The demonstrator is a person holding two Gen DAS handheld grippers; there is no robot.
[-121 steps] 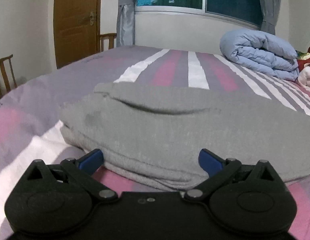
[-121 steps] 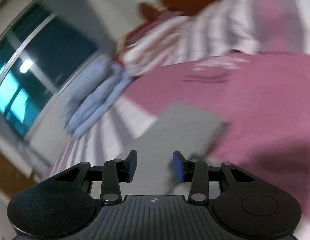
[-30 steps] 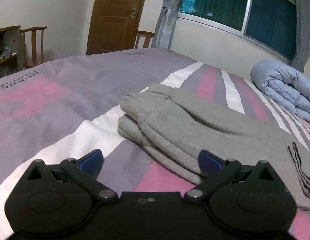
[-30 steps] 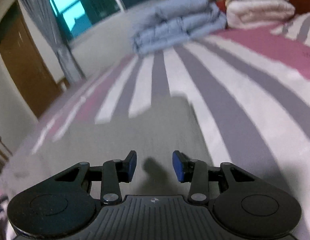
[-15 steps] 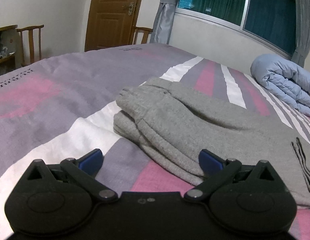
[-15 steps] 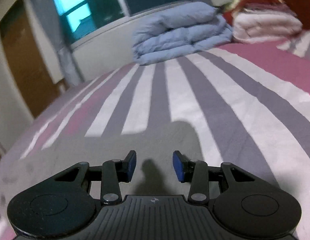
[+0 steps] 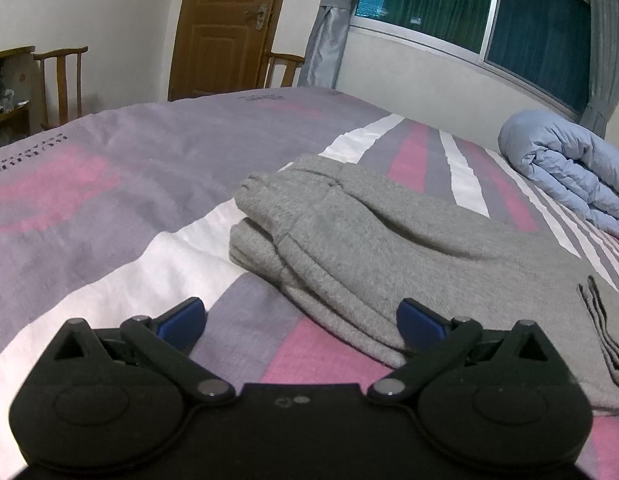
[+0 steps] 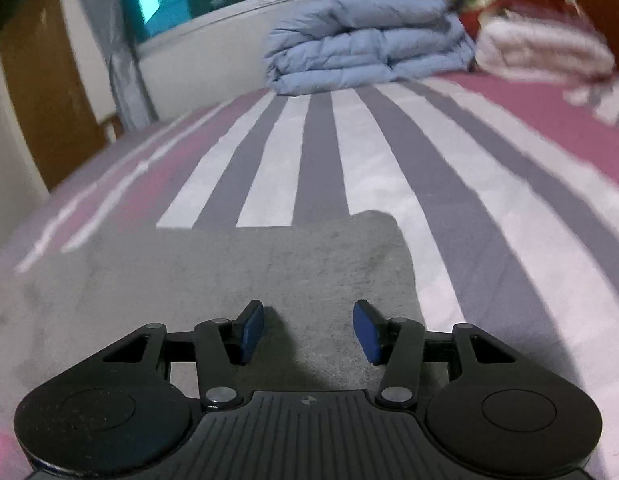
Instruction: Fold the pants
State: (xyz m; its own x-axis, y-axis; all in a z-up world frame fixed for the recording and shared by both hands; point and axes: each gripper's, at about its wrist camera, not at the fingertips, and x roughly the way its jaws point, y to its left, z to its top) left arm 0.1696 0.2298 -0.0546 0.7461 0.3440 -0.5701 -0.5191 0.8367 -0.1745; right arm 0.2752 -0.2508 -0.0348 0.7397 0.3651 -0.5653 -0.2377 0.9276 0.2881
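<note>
Your grey fleece pants (image 7: pixel 361 232) lie folded in thick layers on the striped bedspread (image 7: pixel 109 208). Your left gripper (image 7: pixel 301 316) gapes wide, empty; your right gripper (image 8: pixel 308 330), just opening, holds nothing.

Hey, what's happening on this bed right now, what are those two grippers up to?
A person is folding grey pants on a striped bed cover with a handheld gripper in each hand. The pants lie folded over in layers. The left gripper hovers wide open at their near edge, holding nothing. The right gripper sits over the flat grey fabric; its jaws have just been opening and nothing is between them. A folded blue quilt lies further back, apart from the pants.
</note>
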